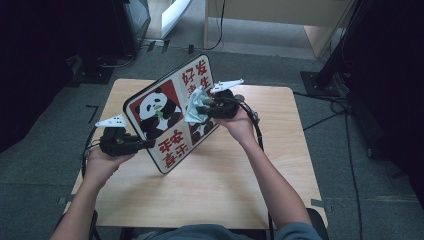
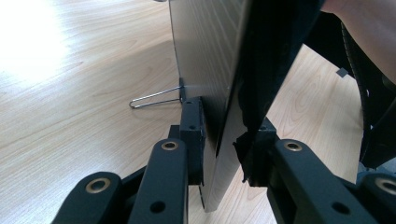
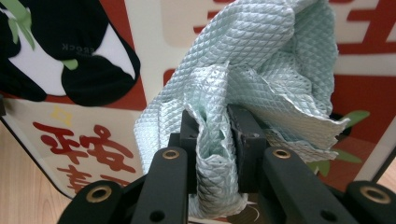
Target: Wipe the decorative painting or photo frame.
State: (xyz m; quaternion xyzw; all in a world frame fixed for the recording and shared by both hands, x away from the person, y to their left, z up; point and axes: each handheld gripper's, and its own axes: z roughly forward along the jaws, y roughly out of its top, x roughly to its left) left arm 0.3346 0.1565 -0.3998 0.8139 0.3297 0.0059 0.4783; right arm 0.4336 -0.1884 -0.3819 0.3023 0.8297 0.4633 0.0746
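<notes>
A square board (image 1: 167, 115) printed with pandas and red characters is held tilted above the wooden table (image 1: 210, 185). My left gripper (image 1: 145, 144) is shut on the board's left edge; in the left gripper view the board's edge (image 2: 219, 116) runs between the jaws, with a wire stand (image 2: 154, 99) sticking out of its back. My right gripper (image 1: 205, 111) is shut on a crumpled pale green cloth (image 1: 195, 106) pressed against the board's printed face. In the right gripper view the cloth (image 3: 252, 60) bunches between the jaws in front of the board (image 3: 93, 116).
The small wooden table stands on grey carpet (image 1: 45, 150). Cables (image 1: 345, 115) trail on the floor to the right. Dark equipment (image 1: 115, 25) sits beyond the far left, and a light wooden cabinet (image 1: 280, 15) beyond the far edge.
</notes>
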